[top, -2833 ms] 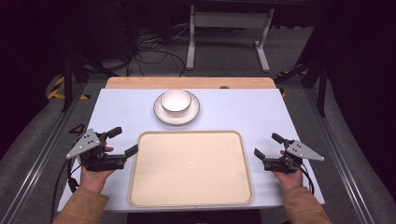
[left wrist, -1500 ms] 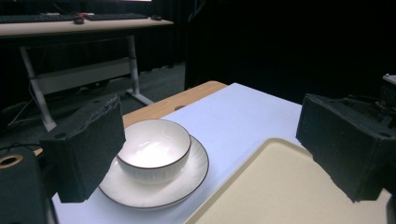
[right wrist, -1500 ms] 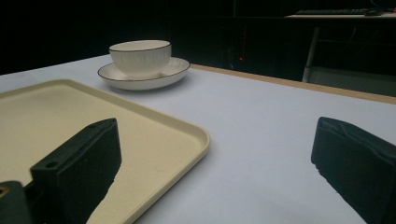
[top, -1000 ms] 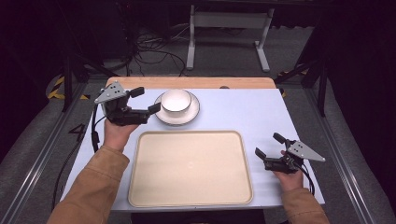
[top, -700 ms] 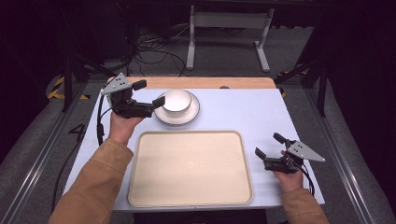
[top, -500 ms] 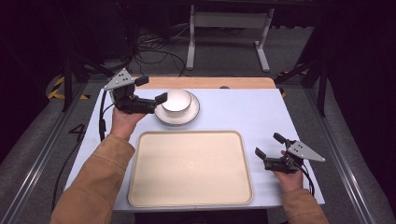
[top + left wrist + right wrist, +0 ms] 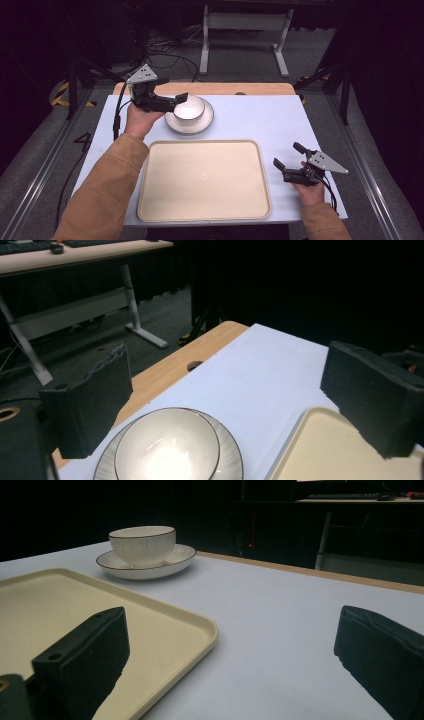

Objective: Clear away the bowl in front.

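Bowl (image 7: 189, 107) sits in a saucer (image 7: 172, 121) at the far middle of the table (image 7: 260, 120), just behind the empty cream tray (image 7: 204, 180). White glazed ceramic with a thin dark rim and ribbed sides, so likely stiff, smooth, slippery and breakable, moderate weight. Nothing visible inside it. It rests loose on the saucer, so lifting one could shift the other. Best hold judged: pinch the bowl's rim wall, one finger inside and one outside, or take the saucer by its flat edge; squeeze gently.

Left gripper (image 7: 167, 100) hovers just left of the bowl, above the saucer edge, fingers (image 7: 95, 400) spread wide and empty; in the left gripper view the bowl lies low between them, not touched. Right gripper (image 7: 288, 161) rests near the tray's right edge, well apart from the bowl, fingers (image 7: 87, 655) wide open, holding nothing.

Table top is a smooth pale sheet, flat, with a wooden strip along the far edge. Room is dark: cables on the floor, metal desk legs behind, black drapes at the sides.
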Available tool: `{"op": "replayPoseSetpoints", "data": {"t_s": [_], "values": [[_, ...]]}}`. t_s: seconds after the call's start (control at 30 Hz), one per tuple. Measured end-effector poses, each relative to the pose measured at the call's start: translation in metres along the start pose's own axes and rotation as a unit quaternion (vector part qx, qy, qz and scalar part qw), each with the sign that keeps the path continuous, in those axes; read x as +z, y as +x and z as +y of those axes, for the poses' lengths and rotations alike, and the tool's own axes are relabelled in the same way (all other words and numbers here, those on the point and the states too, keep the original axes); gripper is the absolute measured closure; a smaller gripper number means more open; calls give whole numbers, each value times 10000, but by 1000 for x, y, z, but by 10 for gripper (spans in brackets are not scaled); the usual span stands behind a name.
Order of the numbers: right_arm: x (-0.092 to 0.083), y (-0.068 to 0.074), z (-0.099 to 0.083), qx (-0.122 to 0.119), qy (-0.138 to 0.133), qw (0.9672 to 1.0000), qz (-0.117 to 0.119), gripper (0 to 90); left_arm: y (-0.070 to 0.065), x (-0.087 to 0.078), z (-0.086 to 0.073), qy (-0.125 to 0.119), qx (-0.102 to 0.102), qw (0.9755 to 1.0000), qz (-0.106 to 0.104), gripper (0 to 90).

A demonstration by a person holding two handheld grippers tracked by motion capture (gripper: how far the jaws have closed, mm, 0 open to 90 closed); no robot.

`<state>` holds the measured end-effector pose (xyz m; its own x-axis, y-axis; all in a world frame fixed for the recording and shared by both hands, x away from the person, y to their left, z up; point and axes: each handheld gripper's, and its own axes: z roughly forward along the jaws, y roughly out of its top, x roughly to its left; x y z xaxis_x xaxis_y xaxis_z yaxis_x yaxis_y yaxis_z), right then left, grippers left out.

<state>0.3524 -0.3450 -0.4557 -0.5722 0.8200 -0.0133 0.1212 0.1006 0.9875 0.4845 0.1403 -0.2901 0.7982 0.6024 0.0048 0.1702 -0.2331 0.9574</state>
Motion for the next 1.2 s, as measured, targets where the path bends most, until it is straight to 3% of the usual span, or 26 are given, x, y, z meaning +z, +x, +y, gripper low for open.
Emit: {"op": "replayPoseSetpoints", "data": {"t_s": [0.17,0.23,0.33,0.4,0.43,0.57,0.73,0.83,0.93,1.0,1.07,1.17,1.2], "values": [[0,0,0,-8,-4,10000,-1,20,-1,11,9,531,364,9979,62,127],[0,0,0,-12,-12,10000,-5,20,-1,16,12,720,543,9959,76,157],[0,0,0,-10,-15,10000,-5,20,-1,24,17,1116,831,9902,67,220],[0,0,0,-9,-16,10000,-2,20,-2,27,20,1271,895,9878,31,241],[0,0,0,-9,-16,10000,-2,20,-2,27,20,1271,895,9878,31,253],[0,0,0,-16,-14,10000,9,20,-5,36,24,1684,1206,9783,86,268],[0,0,0,-18,-15,10000,19,20,-4,48,29,2175,1413,9657,-98,302],[0,0,0,-19,-16,10000,24,20,-5,52,30,2312,1537,9607,-64,300],[0,0,0,-18,-17,10000,27,20,-7,54,31,2286,1646,9595,26,310],[0,0,0,-18,-16,10000,27,20,-7,54,32,2344,1786,9556,-5,352],[0,0,0,-21,-19,10000,25,20,-6,56,31,2448,1839,9519,-116,449],[0,0,0,-20,-18,10000,27,20,-5,58,29,2580,1897,9471,-214,470],[0,0,0,-21,-18,10000,28,20,-4,59,29,2668,1929,9439,-260,476]]}}
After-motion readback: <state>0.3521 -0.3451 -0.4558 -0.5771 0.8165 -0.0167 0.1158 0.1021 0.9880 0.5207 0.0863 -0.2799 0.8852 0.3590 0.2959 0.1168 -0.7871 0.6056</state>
